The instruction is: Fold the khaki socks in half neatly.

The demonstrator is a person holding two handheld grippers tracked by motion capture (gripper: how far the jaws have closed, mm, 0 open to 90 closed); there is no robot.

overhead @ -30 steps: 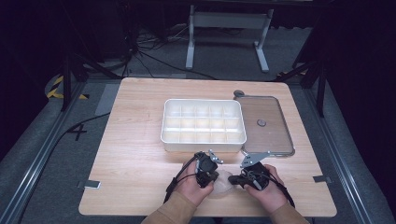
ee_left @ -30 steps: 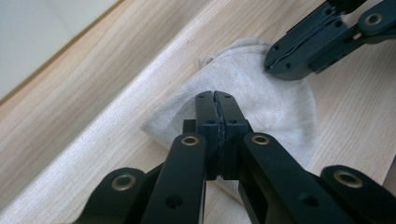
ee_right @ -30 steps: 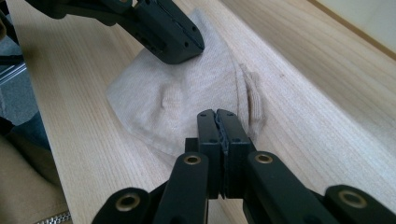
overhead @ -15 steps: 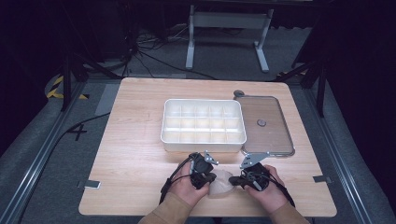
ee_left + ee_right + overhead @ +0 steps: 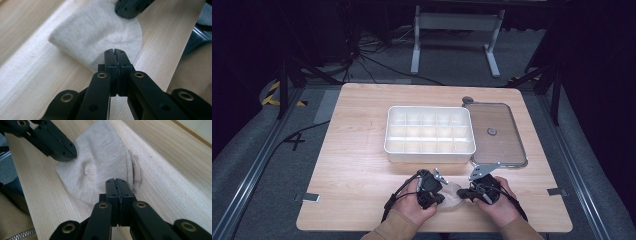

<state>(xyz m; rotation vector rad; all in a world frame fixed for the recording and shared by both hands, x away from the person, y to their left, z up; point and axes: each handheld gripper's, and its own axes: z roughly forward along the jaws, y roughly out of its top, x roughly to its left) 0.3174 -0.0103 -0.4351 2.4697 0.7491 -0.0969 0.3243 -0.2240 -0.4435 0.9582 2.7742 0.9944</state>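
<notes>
Between our two sets of fingers, a small pale cloth [image 5: 452,196] is lying on the wooden table [image 5: 362,165], right at the near edge. We are holding the left gripper [image 5: 435,196] with its jaws pressed fully together, and in the left gripper view the closed tips are sitting at the cloth's [image 5: 100,37] near edge; whether a fold is pinched between them we cannot tell. We are keeping the right gripper [image 5: 464,193] narrowed to nothing as well, its jaws meeting flat, tips resting at the opposite edge of the cloth [image 5: 105,162] in the right gripper view, and again a pinch cannot be confirmed. The cloth is bunching up slightly between the two tips, with a small raised crease near its middle. Beyond our fingers, a white compartment tray [image 5: 430,150] is standing well apart from the cloth, and just beside it a clear lid [image 5: 497,135] is lying flat.
</notes>
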